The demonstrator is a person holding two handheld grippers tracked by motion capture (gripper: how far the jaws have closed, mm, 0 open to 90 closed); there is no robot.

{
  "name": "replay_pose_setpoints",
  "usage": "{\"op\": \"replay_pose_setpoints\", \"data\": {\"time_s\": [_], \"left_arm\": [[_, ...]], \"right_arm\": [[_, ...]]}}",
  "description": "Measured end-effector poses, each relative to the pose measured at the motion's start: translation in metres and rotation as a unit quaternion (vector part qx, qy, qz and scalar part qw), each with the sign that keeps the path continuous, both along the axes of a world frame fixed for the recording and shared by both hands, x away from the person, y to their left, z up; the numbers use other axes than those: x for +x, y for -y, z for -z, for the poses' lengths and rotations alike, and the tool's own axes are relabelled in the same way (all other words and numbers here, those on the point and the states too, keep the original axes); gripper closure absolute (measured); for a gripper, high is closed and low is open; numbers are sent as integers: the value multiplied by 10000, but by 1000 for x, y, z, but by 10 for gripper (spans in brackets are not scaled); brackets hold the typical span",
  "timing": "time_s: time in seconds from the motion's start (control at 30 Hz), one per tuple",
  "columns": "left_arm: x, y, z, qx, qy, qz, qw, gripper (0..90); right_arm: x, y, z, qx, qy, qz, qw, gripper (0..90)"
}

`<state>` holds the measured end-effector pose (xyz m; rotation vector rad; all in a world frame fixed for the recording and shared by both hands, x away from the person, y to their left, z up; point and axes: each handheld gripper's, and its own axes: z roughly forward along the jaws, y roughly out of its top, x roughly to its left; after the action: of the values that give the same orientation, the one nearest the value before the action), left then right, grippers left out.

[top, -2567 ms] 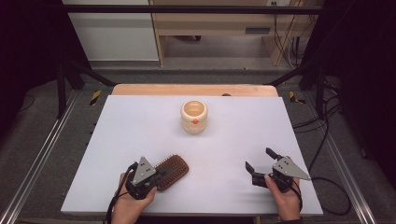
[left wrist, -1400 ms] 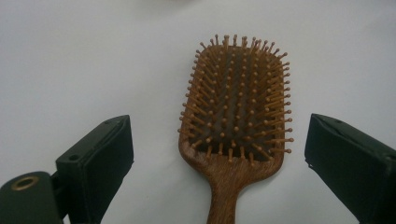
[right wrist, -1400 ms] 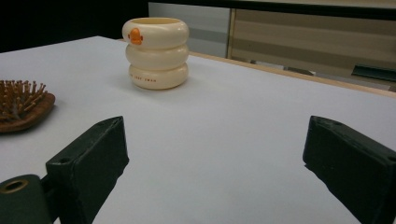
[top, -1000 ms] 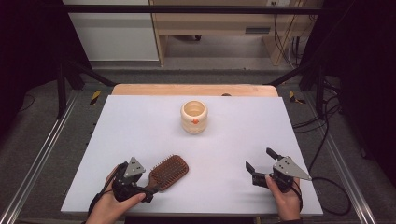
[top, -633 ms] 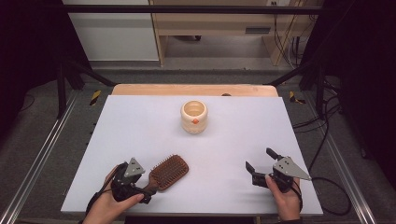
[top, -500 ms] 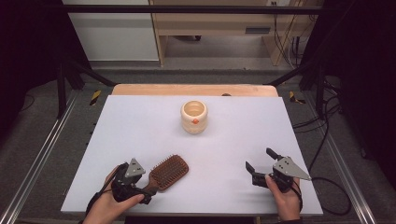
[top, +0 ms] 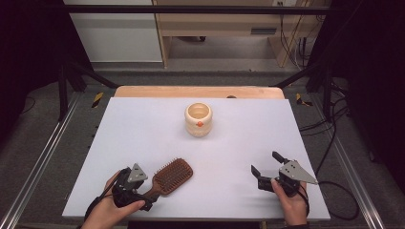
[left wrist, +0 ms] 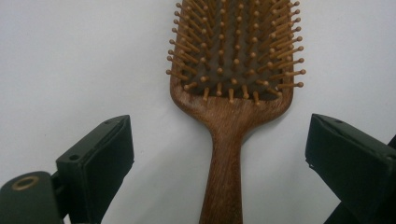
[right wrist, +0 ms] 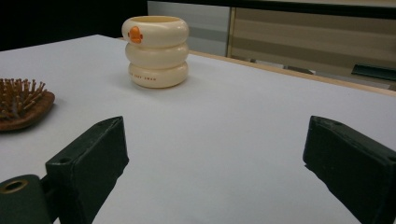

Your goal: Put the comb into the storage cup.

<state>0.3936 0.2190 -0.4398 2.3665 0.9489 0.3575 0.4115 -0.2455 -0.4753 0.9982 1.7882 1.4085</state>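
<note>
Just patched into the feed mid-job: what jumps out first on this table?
The wooden paddle hairbrush lies bristles up near the table's front left, its handle between the open jaws of the left gripper, which are not touching it. Farther back, near the middle, stands a cream ribbed cup with an orange mark. The right gripper is open at the front right, holding nothing.
</note>
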Motion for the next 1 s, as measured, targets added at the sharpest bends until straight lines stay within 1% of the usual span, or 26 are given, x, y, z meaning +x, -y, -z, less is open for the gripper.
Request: {"op": "replay_pose_setpoints", "data": {"time_s": [0.07,0.33,0.4,0.57,0.63,0.83,1.0], "left_arm": [[0,0,1,37,-27,37,10000,93],[1,-3,2,79,-75,11,9999,95],[1,-3,3,69,-111,9,9999,98],[2,-4,3,60,-118,46,9999,110],[2,-5,3,61,-108,65,9999,125],[2,-5,3,51,-173,94,9998,151],[6,-2,5,151,-286,203,9993,207]], "right_arm": [[0,0,0,-4,-1,0,10000,67],[0,0,0,-10,-5,-2,10000,67],[0,0,0,-3,-4,2,10000,66],[0,0,0,-2,-5,4,10000,66],[0,0,0,-5,-4,3,10000,67],[0,0,0,-11,-7,1,10000,66],[0,0,0,-12,-8,-1,10000,67]]}}
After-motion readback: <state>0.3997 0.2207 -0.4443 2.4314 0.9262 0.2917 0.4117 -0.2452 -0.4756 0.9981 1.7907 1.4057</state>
